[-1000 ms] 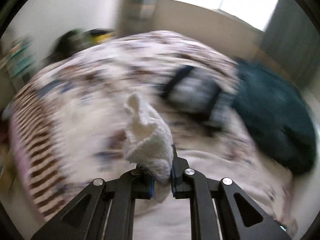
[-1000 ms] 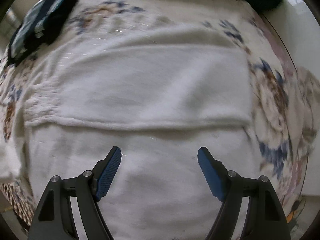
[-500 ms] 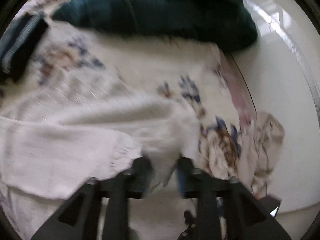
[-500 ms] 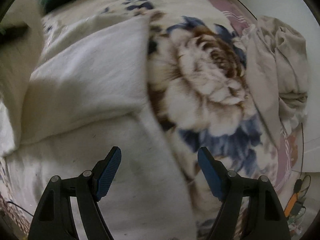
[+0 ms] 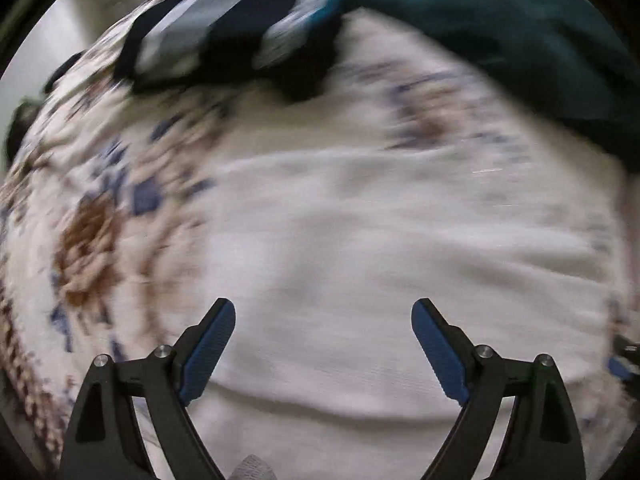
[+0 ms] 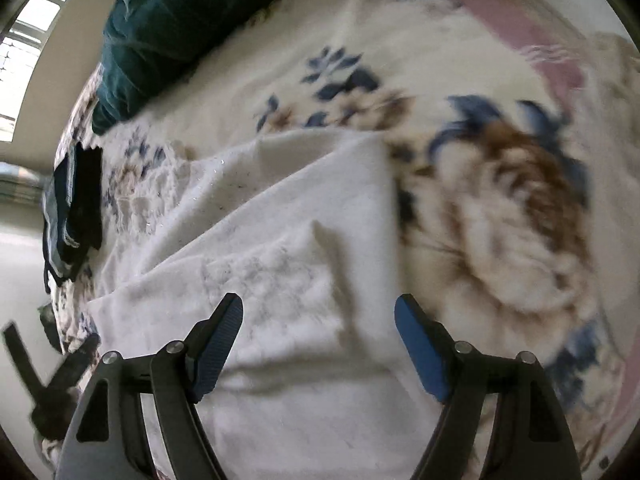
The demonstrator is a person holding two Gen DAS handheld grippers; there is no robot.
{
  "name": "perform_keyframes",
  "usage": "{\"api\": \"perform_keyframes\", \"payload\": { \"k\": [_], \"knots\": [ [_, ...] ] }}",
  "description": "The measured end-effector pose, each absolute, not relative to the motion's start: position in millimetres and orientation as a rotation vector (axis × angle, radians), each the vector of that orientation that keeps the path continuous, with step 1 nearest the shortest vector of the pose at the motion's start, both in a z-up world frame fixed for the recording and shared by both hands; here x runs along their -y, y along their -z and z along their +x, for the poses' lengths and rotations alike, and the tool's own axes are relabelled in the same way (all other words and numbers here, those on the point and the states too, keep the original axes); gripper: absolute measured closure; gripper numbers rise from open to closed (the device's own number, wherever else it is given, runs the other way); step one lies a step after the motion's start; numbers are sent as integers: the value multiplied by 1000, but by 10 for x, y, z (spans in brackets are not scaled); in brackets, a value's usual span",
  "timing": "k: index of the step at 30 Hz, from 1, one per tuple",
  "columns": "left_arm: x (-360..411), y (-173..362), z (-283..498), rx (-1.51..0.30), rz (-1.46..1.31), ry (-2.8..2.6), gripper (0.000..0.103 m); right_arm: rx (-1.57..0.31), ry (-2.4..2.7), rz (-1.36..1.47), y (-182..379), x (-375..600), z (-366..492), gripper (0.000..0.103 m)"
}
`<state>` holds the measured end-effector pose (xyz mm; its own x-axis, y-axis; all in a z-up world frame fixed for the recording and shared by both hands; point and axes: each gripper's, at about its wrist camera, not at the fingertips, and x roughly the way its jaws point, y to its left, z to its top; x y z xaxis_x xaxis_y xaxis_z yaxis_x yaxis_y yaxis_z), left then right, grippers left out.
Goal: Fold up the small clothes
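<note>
The left hand-held gripper (image 5: 323,344) hangs released, jaws spread, over the white cloth (image 5: 400,264) lying on the floral bed (image 5: 92,224); a striped garment (image 5: 224,28) lies far left, a teal one (image 5: 520,40) far right. The right hand-held gripper (image 6: 319,340) is likewise released above the cloth (image 6: 288,248)

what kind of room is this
Most likely a bedroom: the white garment lies on a bed with a floral bedspread, a teal blanket heaped at its far end, near a window.
</note>
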<state>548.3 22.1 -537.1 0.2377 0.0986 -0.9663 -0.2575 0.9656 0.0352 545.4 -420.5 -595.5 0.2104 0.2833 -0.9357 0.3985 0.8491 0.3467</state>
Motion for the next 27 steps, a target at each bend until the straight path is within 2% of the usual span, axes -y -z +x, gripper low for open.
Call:
{"api": "perform_keyframes", "payload": {
  "k": [1, 2, 3, 4, 10, 16, 18, 20, 22, 23, 27],
  "knots": [
    [-302, 5487, 5485, -1322, -144, -267, 13, -1421, 97, 590, 6101, 4185, 5585, 52],
    [-402, 5576, 5514, -1335, -162, -285, 13, -1439, 86, 595, 6186, 4147, 5638, 63],
    [-476, 5630, 5536, -1340, -191, -294, 13, -1462, 75, 590, 6268, 4088, 5687, 86],
    [-508, 5637, 5554, -1337, -217, -296, 13, -1465, 78, 554, 6295, 4013, 5718, 94],
    [-473, 5353, 5672, -1247, -233, -236, 13, -1344, 216, 376, 5945, 3972, 5642, 97],
    [-459, 5691, 5982, -1316, -171, -225, 12, -1390, 325, 319, 6102, 4096, 5666, 96],
    [-466, 5688, 6064, -1320, -182, -210, 10, -1462, 298, 362, 6225, 4091, 5748, 93],
    [-494, 5563, 6036, -1307, -172, -205, 10, -1492, 275, 414, 6203, 4148, 5789, 79],
    [-524, 5264, 5840, -1275, -147, -198, 10, -1484, 227, 453, 6048, 4248, 5781, 37],
    [-487, 5158, 5749, -1263, -140, -188, 10, -1478, 208, 454, 5977, 4277, 5762, 31],
    [29, 4742, 5344, -1222, -103, -132, 9, -1496, 64, 426, 5742, 4399, 5617, 25]
  ]
}}
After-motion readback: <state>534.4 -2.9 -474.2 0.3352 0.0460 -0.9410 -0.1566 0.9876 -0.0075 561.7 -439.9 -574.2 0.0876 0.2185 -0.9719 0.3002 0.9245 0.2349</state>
